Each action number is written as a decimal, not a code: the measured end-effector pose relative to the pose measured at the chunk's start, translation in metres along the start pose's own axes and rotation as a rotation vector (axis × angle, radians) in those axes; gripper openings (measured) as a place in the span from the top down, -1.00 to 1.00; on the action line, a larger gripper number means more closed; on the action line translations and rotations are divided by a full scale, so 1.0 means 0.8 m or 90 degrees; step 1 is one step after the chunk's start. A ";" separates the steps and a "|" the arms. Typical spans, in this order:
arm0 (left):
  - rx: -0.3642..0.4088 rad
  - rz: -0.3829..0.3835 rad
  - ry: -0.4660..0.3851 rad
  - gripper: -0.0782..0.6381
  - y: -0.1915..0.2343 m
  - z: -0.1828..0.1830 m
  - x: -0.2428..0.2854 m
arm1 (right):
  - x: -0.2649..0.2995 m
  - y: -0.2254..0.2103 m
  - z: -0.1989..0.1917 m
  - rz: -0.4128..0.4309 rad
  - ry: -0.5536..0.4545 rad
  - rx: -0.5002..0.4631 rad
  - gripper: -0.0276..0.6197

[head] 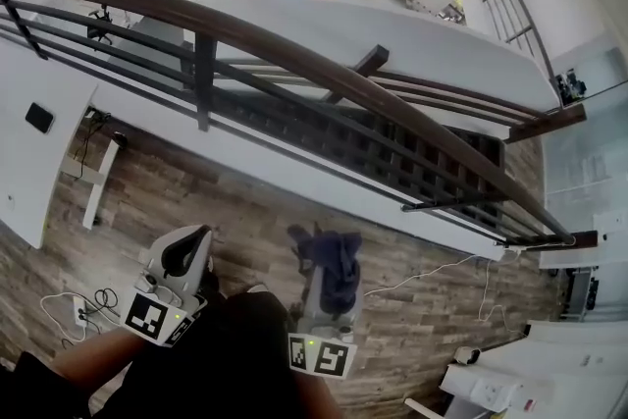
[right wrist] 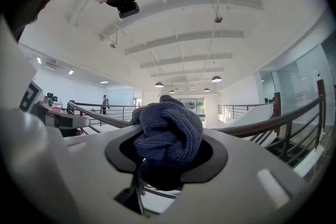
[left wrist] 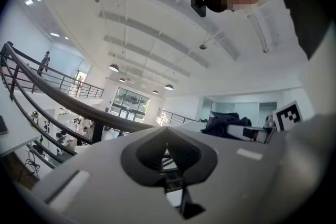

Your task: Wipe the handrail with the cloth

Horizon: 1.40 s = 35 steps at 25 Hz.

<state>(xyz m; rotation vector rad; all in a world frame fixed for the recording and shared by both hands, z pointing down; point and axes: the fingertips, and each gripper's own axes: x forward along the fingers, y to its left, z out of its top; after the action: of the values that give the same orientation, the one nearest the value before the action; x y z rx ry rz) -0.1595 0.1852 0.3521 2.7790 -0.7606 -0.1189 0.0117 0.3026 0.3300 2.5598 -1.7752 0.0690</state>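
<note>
Well, starting on my left: the left gripper [head: 196, 238] hangs low over the wooden floor [head: 196, 196], its jaws brought together at the tips with nothing between them. Beside it, the right gripper [head: 326, 297] is clamped on the cloth [right wrist: 170, 134], a dark blue knitted wad that bulges out past the jaw tips toward the railing.

I judge the cloth to be soft, light and easily squashed, so it should mould round the rail under light pressure. The hold on its bunched middle looks right, since it leaves a padded face forward.

The handrail [head: 265, 36] is well apart from both grippers, not yet touched. It looks like stiff, smooth, fixed wood. Its long axis sweeps in a curve from upper left down to lower right, so strokes should run along that line.
</note>
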 end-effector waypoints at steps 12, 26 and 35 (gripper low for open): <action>0.014 0.039 0.002 0.78 0.025 -0.005 0.064 | 0.079 -0.006 -0.015 0.066 0.020 0.015 0.37; 0.059 0.159 -0.036 0.78 0.052 0.033 0.222 | 0.244 -0.061 0.017 0.166 0.002 0.004 0.37; 0.051 0.149 -0.052 0.78 0.098 0.047 0.263 | 0.323 -0.039 0.007 0.202 0.043 0.009 0.37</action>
<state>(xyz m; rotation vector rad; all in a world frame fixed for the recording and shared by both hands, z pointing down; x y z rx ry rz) -0.0224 0.0045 0.3345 2.7476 -1.1269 -0.1617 0.1312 0.0718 0.3378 2.2301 -2.1422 0.1719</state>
